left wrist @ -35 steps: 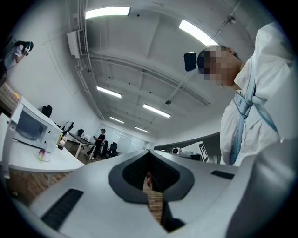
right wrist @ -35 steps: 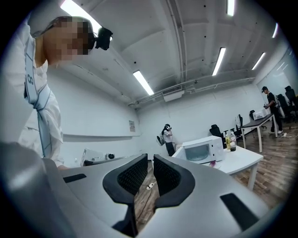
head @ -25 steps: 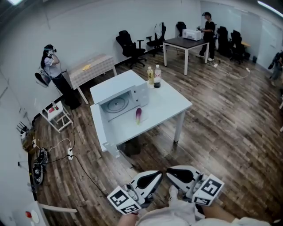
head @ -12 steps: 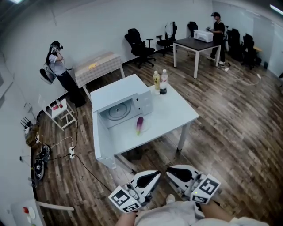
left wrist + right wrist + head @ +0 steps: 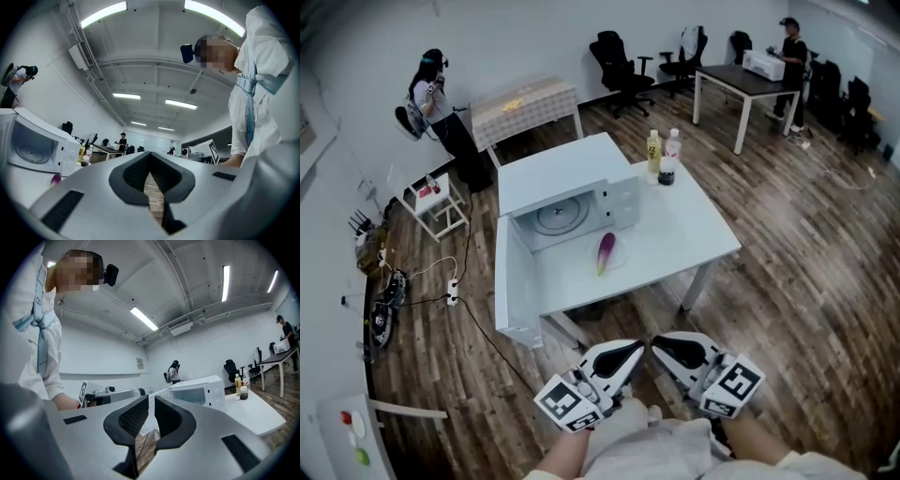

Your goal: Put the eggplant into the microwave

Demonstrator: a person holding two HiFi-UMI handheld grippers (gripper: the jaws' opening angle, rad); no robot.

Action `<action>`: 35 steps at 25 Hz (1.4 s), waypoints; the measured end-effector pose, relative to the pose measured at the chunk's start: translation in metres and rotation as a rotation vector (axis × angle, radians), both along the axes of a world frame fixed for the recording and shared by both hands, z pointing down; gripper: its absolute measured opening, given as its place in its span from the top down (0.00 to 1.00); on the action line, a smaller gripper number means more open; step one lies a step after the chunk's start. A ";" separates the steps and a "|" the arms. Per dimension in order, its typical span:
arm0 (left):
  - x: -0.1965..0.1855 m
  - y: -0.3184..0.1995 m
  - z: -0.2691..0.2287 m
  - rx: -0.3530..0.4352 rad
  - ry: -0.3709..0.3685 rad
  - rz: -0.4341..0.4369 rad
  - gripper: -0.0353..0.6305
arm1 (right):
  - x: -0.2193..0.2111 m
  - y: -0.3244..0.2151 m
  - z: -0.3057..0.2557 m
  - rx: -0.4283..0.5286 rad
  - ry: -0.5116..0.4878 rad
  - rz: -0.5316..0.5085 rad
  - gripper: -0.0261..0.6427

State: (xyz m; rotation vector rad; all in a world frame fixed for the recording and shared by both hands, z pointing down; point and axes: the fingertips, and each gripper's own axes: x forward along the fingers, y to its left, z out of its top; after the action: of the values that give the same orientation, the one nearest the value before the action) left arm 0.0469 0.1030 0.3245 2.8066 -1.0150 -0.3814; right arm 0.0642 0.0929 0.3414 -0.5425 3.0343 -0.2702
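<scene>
The eggplant (image 5: 606,251) lies on the white desk (image 5: 698,234), just in front of the microwave's (image 5: 562,173) open cavity and set back from the desk's near edge. The microwave fills the desk's far left corner. Its door (image 5: 512,281) is swung wide open and juts past the left edge. Two bottles (image 5: 662,156) stand at the far edge, just right of the microwave, and the right half of the desk is bare.

Both grippers are side by side, low over the wood floor (image 5: 787,281) and well short of the near edge. The left gripper (image 5: 630,352) is clenched on nothing. The right gripper (image 5: 666,348) is barely parted, a thin slit between its pads, and empty.
</scene>
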 end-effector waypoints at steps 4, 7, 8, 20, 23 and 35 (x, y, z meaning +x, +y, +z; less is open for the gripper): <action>-0.016 -0.031 0.018 -0.017 -0.018 -0.039 0.94 | -0.009 -0.030 0.015 -0.013 0.024 0.007 0.89; -0.030 -0.056 0.032 -0.033 -0.034 -0.066 0.94 | -0.014 -0.055 0.023 -0.039 0.029 0.017 0.89; -0.034 -0.064 0.035 -0.035 -0.043 -0.075 0.94 | -0.016 -0.064 0.026 -0.047 0.028 0.017 0.89; -0.093 -0.159 0.068 -0.064 -0.092 -0.144 0.94 | -0.064 -0.155 0.040 -0.062 0.044 0.000 0.89; -0.104 -0.172 0.073 -0.061 -0.092 -0.156 0.94 | -0.073 -0.167 0.040 -0.059 0.048 -0.010 0.89; -0.116 -0.220 0.113 -0.148 -0.121 -0.303 0.88 | -0.088 -0.213 0.059 -0.096 0.106 -0.163 0.89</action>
State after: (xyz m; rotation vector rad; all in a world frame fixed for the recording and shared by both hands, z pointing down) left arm -0.0689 -0.1169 0.4377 2.5743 -1.4376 -0.1586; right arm -0.0240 -0.1197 0.4000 -0.3245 3.1870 -0.4093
